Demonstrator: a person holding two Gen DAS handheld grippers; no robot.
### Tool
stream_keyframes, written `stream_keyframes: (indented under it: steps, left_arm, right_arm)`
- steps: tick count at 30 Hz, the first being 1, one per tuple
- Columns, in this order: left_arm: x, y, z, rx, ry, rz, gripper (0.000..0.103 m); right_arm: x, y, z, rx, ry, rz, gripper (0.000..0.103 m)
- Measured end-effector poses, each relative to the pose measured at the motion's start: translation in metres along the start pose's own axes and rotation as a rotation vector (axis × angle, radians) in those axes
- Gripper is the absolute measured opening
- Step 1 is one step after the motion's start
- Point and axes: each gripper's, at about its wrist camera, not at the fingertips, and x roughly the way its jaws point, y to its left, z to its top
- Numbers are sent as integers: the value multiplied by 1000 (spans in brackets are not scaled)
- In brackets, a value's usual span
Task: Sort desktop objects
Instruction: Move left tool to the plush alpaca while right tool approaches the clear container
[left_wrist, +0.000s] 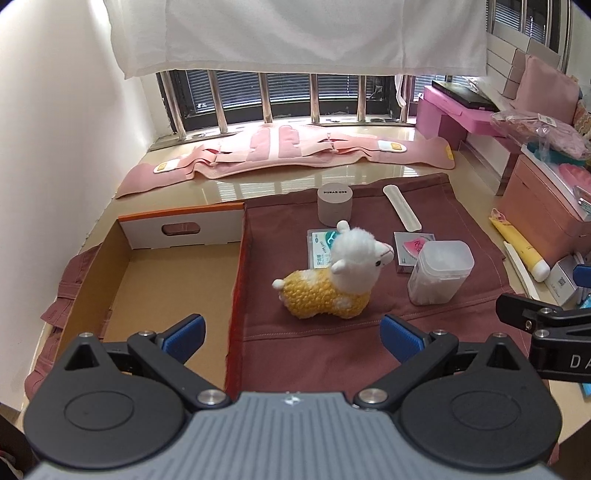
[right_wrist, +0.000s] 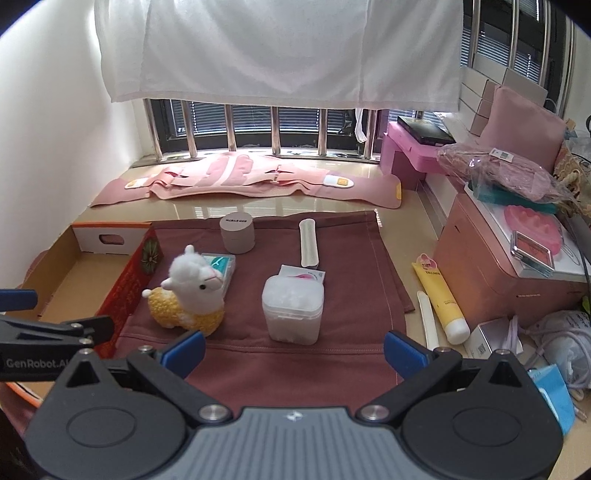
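Observation:
A yellow and white alpaca plush (left_wrist: 334, 275) (right_wrist: 190, 293) lies on a maroon cloth (left_wrist: 436, 206) (right_wrist: 354, 266). Around it are a clear plastic jar (left_wrist: 439, 272) (right_wrist: 292, 308), a grey round tin (left_wrist: 335, 204) (right_wrist: 238, 234), a teal card pack (left_wrist: 319, 248) (right_wrist: 221, 265), a small pink-marked box (left_wrist: 408, 251) (right_wrist: 306, 275) and a long white sachet (left_wrist: 402, 211) (right_wrist: 308, 242). An open cardboard box (left_wrist: 155, 284) (right_wrist: 70, 269) stands left of the cloth. My left gripper (left_wrist: 293, 334) hangs open near the box's right wall. My right gripper (right_wrist: 293, 349) hangs open in front of the jar.
A yellow tube (right_wrist: 441, 301) (left_wrist: 517, 245) and a white stick (right_wrist: 428, 323) lie on the glossy sill right of the cloth. Pink boxes (right_wrist: 491, 273) and bagged clutter (right_wrist: 502, 171) crowd the right side. A pink garment (left_wrist: 280, 151) lies along the barred window.

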Motion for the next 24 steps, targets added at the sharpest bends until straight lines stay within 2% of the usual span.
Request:
stream_keyframes:
  steps: [10, 18, 24]
  left_arm:
    - [56, -27, 1, -15, -17, 10, 103]
    - [85, -34, -7, -33, -80, 26, 103]
    - [100, -42, -19, 26, -153, 66, 103]
  right_arm:
    - [55, -21, 1, -25, -34, 39, 103]
    - [89, -29, -11, -19, -76, 51, 103]
    - [108, -31, -26, 15, -116, 63, 103]
